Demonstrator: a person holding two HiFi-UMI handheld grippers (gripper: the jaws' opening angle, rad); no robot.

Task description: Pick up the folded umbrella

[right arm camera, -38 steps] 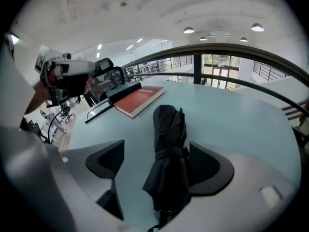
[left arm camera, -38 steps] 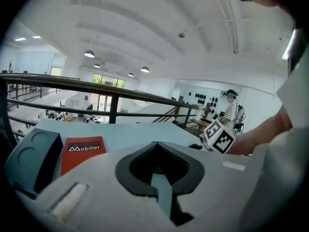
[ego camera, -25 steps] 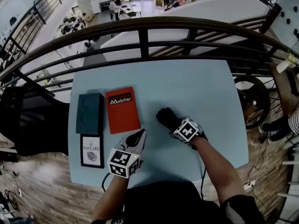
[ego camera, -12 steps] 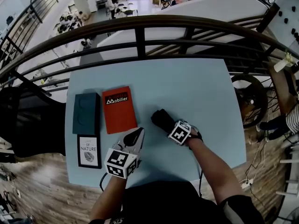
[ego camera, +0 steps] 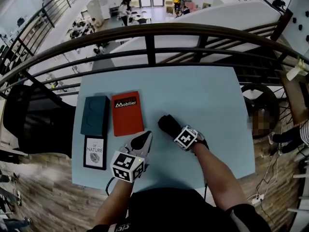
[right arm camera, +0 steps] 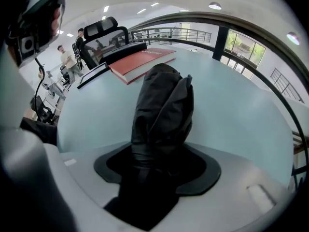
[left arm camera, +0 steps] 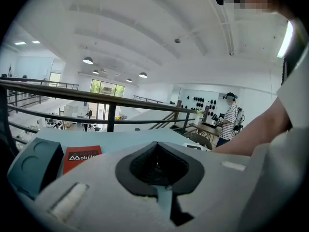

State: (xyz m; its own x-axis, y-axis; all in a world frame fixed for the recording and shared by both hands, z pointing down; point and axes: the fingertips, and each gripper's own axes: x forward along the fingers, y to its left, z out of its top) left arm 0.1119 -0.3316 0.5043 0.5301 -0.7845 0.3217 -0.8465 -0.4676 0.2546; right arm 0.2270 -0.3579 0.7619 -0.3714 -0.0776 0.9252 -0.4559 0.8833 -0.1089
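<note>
The folded umbrella [ego camera: 167,123], black and short, lies on the pale blue table [ego camera: 203,95] right of the books. My right gripper [ego camera: 175,132] points steeply down at its near end. In the right gripper view the umbrella [right arm camera: 161,105] fills the gap between the jaws, which have just been closing and now press on its dark fabric. My left gripper [ego camera: 144,140] hovers to the left, its white fingers [ego camera: 140,144] together with nothing between them. It is apart from the umbrella.
A red book [ego camera: 127,113] lies left of the umbrella. Beside it sit a dark teal box [ego camera: 95,115] and a framed "Of Nature" print [ego camera: 94,152]. A dark railing [ego camera: 149,30] runs behind the table, with a drop to a lower floor beyond.
My right gripper's jaws have drawn in around the umbrella's near end. The left gripper has risen a little. The umbrella itself lies where it was.
</note>
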